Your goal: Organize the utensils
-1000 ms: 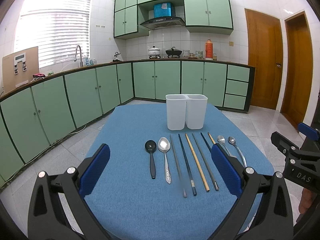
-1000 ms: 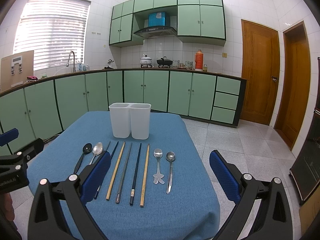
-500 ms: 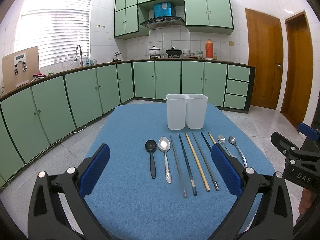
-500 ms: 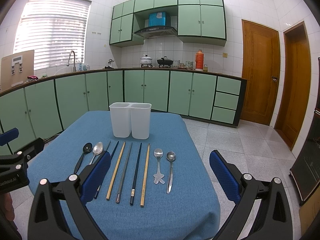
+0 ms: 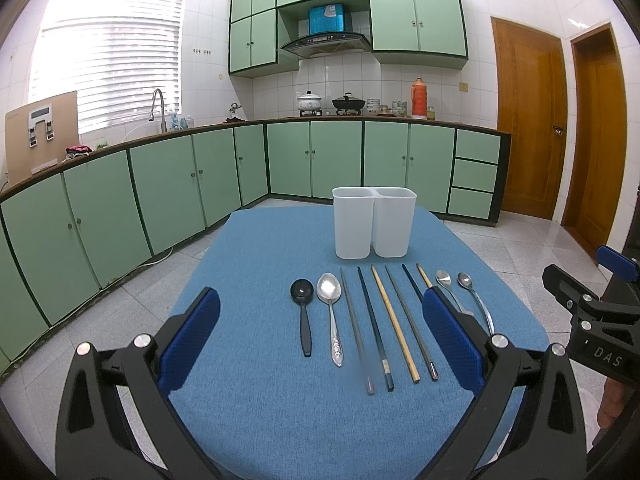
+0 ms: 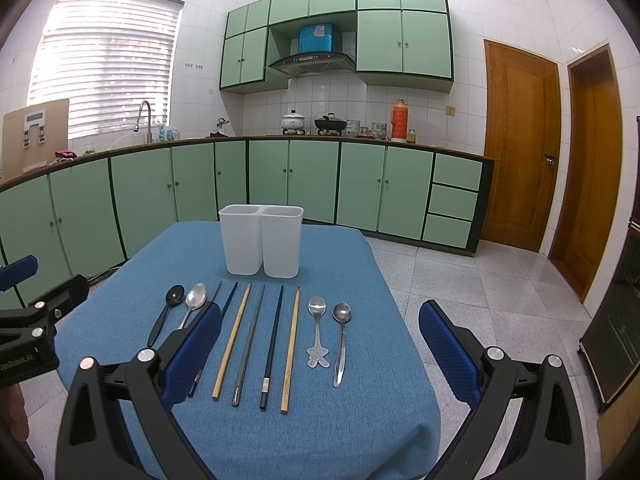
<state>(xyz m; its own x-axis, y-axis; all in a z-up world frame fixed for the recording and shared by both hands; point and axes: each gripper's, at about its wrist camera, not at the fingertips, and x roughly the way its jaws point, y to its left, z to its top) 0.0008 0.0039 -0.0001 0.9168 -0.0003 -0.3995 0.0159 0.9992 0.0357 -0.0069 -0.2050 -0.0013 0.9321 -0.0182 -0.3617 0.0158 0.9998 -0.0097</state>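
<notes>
A white two-compartment holder (image 5: pixel 374 222) (image 6: pixel 261 240) stands upright at the far middle of the blue table (image 5: pixel 260 248) (image 6: pixel 360 264). In front of it lies a row of utensils: a black spoon (image 5: pixel 303 312) (image 6: pixel 166 312), a silver spoon (image 5: pixel 331 312) (image 6: pixel 194 302), several chopsticks (image 5: pixel 394 326) (image 6: pixel 256 340), and two more silver spoons (image 5: pixel 472 300) (image 6: pixel 342 340) at the right end. My left gripper (image 5: pixel 320 340) is open and empty above the near edge. My right gripper (image 6: pixel 320 352) is open and empty, also above the near edge.
Green kitchen cabinets and a counter with a sink, pots and a red flask run along the back wall. Two wooden doors stand at the right. Tiled floor surrounds the table on all sides.
</notes>
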